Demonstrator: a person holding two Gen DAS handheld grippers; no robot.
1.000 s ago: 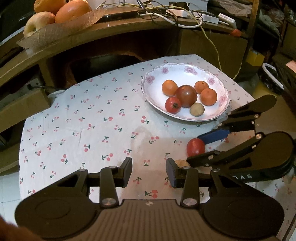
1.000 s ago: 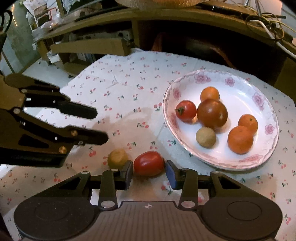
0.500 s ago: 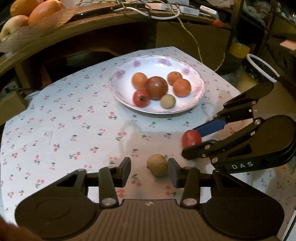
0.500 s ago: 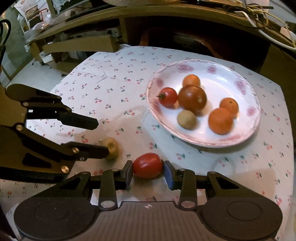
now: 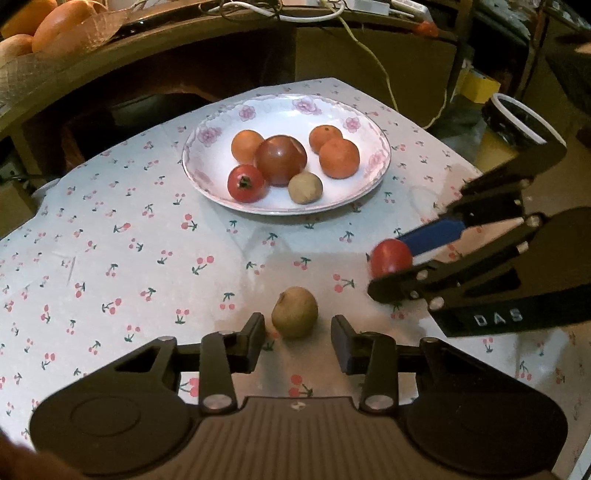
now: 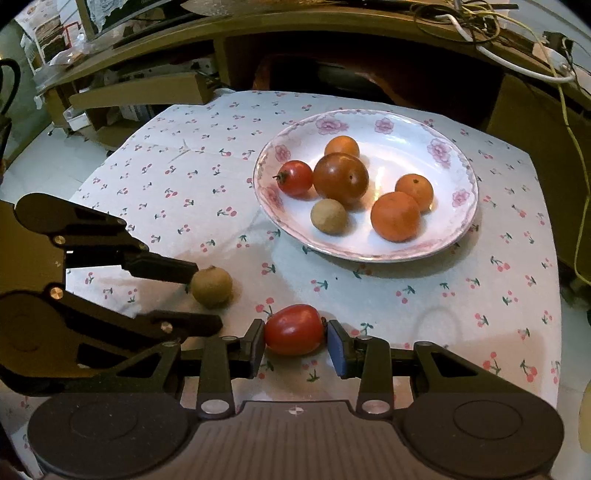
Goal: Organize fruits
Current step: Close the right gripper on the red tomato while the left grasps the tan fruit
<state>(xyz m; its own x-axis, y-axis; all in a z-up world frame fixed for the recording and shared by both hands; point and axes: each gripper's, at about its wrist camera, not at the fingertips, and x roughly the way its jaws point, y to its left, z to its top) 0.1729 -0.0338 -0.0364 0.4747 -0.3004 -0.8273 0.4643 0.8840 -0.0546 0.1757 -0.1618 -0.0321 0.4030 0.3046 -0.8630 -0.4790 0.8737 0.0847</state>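
Observation:
A white flowered plate (image 5: 280, 114) (image 6: 391, 147) on the cherry-print cloth holds three oranges, a dark tomato (image 5: 280, 158), a small red tomato (image 5: 245, 182) and a brown round fruit (image 5: 304, 188). A second brown fruit (image 5: 294, 312) (image 6: 211, 286) lies on the cloth between the fingers of my left gripper (image 5: 297, 332) (image 6: 207, 299). Its jaws are closing, with gaps still showing beside the fruit. My right gripper (image 6: 295, 339) (image 5: 388, 264) is shut on an oval red tomato (image 6: 293, 328) (image 5: 390, 256), a pad pressing each end.
A wooden shelf (image 5: 155, 40) runs behind the table, with large oranges (image 5: 62, 20) at its left and white cables (image 5: 280, 11) on top. A dark bucket (image 5: 517, 118) stands on the floor to the right. Cardboard boxes (image 6: 136, 92) sit at the far left.
My left gripper slid right until the brown fruit came between its fingers. The right gripper's pads narrowed onto the red tomato and moved with it toward the plate's near side.

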